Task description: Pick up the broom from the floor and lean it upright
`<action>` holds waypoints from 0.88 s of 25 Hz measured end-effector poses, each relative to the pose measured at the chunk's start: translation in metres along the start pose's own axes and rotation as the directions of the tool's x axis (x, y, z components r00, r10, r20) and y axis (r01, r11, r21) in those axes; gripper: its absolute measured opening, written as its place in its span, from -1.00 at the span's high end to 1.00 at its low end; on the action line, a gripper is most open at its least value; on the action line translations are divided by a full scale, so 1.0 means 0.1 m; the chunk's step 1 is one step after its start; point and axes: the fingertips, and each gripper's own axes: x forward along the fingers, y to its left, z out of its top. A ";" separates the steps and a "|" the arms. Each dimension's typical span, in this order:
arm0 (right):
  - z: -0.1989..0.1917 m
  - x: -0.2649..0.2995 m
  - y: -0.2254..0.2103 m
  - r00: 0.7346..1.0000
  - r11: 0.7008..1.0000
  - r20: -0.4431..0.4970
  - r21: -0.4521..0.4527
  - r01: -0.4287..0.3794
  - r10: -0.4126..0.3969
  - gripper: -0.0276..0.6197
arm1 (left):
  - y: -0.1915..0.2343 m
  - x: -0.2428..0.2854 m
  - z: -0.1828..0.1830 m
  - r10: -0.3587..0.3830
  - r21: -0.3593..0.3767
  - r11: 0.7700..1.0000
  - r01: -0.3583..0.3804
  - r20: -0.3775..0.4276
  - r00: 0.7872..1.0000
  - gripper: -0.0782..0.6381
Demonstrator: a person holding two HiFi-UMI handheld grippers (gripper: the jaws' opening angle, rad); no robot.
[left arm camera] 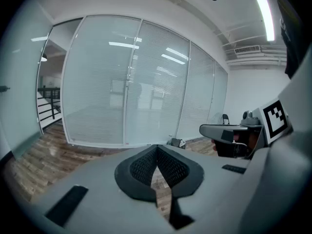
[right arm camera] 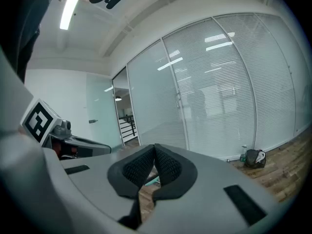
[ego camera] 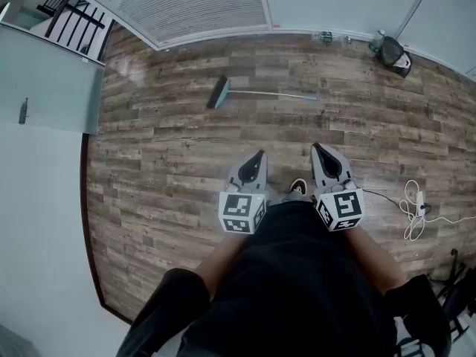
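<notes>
ahead of both jaws: broom (ego camera: 260, 93) lying flat on the wood floor (ego camera: 156, 169), well apart from both sets of tips, brush head to the left, thin handle running right.
left gripper (ego camera: 259, 155): jaws clenched, pads meeting at the tips, nothing between them; pointing forward and somewhat down.
right gripper (ego camera: 317, 148): jaws clenched as well and empty; in the right gripper view a sliver of pale teal handle shows on the floor through the gap under its pads.
between the two grippers: toe of a shoe (ego camera: 298, 187), just behind the tips.
beyond the broom: glass partition (ego camera: 201, 6) with blinds, running along the far edge of the floor.
far ahead and right of the right jaws: dark bag (ego camera: 393, 53) at the foot of the glass.
right of the right gripper: white cable (ego camera: 413, 208) coiled on the floor.
far left of the left jaws: black railing (ego camera: 74, 17) past the glass.
</notes>
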 end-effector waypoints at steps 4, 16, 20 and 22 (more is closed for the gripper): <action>0.01 -0.05 0.03 1.000 1.000 0.007 0.012 0.003 -0.003 0.85 | -0.01 -0.07 -0.01 -0.001 -0.007 1.000 0.001 0.010 1.000 0.72; -0.05 -0.22 -0.13 0.999 0.993 0.014 0.110 0.041 -0.043 0.85 | -0.19 -0.10 -0.02 -0.037 0.000 0.999 0.037 0.020 0.999 0.72; -0.10 -0.24 -0.21 0.998 0.989 -0.005 0.131 0.067 -0.067 0.85 | -0.23 -0.03 -0.02 -0.057 0.004 0.998 0.056 0.009 0.998 0.72; -0.13 -0.26 -0.24 0.997 0.986 -0.009 0.148 0.074 -0.073 0.85 | -0.26 0.00 -0.03 -0.068 0.009 0.998 0.068 0.002 0.998 0.72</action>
